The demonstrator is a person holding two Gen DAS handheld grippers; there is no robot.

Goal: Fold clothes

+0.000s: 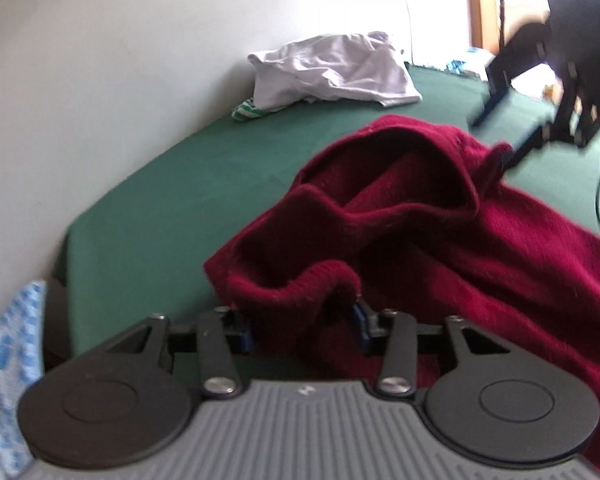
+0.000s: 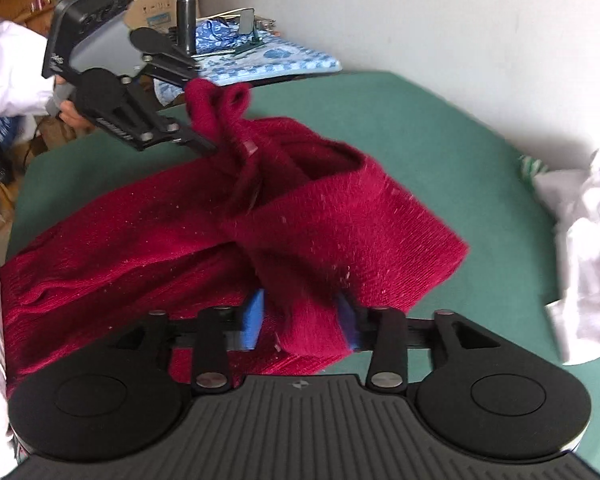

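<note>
No legible writing; red sweater [image 2: 227, 236] lies between both open tongs

The green desk [image 1: 147, 216] lies bare between the red sweater [image 1: 480, 260] and the white wall, so there is free room there. At the far end, a crumpled white garment [image 1: 332, 72] blocks the corner. In the right wrist view, a blue patterned cloth [image 2: 275, 60] with clutter closes the far edge.

no legible text; cardboard box [image 2: 155, 14] print blurred.
</note>
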